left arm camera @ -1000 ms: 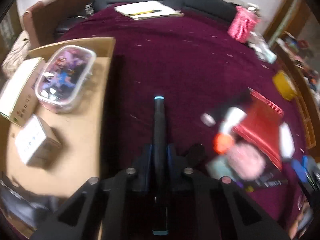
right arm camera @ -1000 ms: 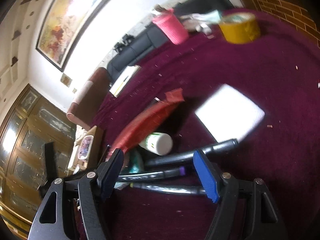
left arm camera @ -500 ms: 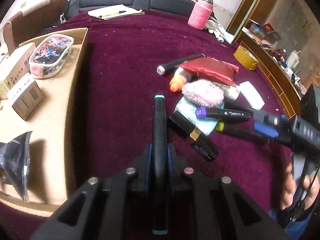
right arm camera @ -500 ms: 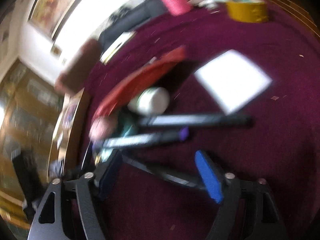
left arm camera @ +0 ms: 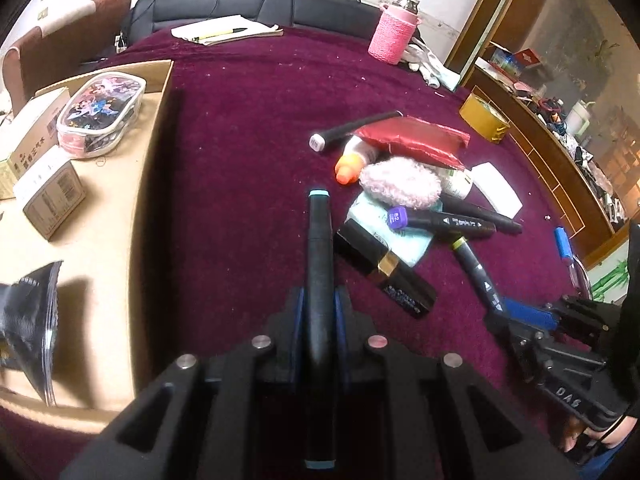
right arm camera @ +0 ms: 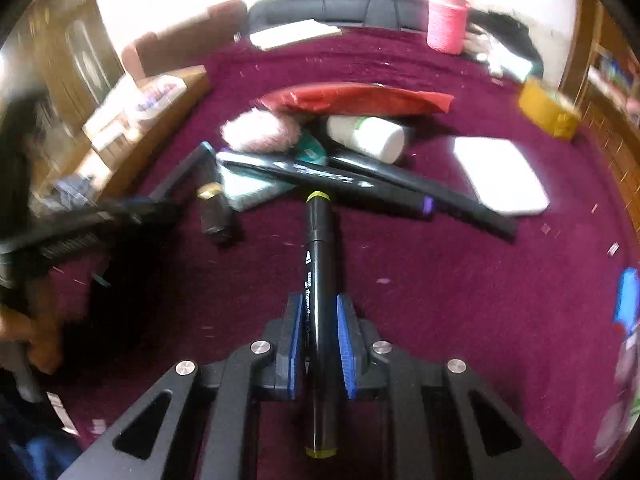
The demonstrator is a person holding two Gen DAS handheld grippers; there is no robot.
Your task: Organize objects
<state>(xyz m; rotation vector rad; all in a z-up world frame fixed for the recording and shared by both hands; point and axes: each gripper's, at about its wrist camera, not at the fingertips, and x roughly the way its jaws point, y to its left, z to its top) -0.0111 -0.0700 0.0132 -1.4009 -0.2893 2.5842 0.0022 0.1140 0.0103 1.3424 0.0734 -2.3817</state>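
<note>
Far left: cardboard box (left arm camera: pixel 152 168) sits on the maroon bench (left arm camera: pixel 248 120), holding a clear printed pouch (left arm camera: pixel 100 112), small cartons (left arm camera: pixel 52 196) and a black foil bag (left arm camera: pixel 28 316).

My left claw (left arm camera: pixel 319 312) is clamped tight on a teal-capped marker (left arm camera: pixel 319 264); the marker runs straight out between the pads, tip forward, over bare cloth just right of the box wall.

The clutter pile is right of that: black-and-gold tube (left arm camera: pixel 384 272), pale green packet (left arm camera: pixel 392 232), pink fluffy pouch (left arm camera: pixel 400 182), orange-capped bottle (left arm camera: pixel 352 164), red packet (left arm camera: pixel 412 140), grey-capped marker (left arm camera: pixel 352 130), purple-capped marker (left arm camera: pixel 440 222) lying across the packet, white-and-green bottle (right arm camera: pixel 366 136), white pad (left arm camera: pixel 496 190).

My right claw (right arm camera: pixel 318 344) is closed on a yellow-capped marker (right arm camera: pixel 320 280), pads pressing both sides of the barrel; its front cap touches or nearly touches the purple-capped marker, can't tell which. This view is blurred at the edges.

Farther right: yellow tape roll (left arm camera: pixel 484 122), pink knit cup (left arm camera: pixel 394 36) at the back, blue pen (left arm camera: pixel 564 242) near the bench edge.
</note>
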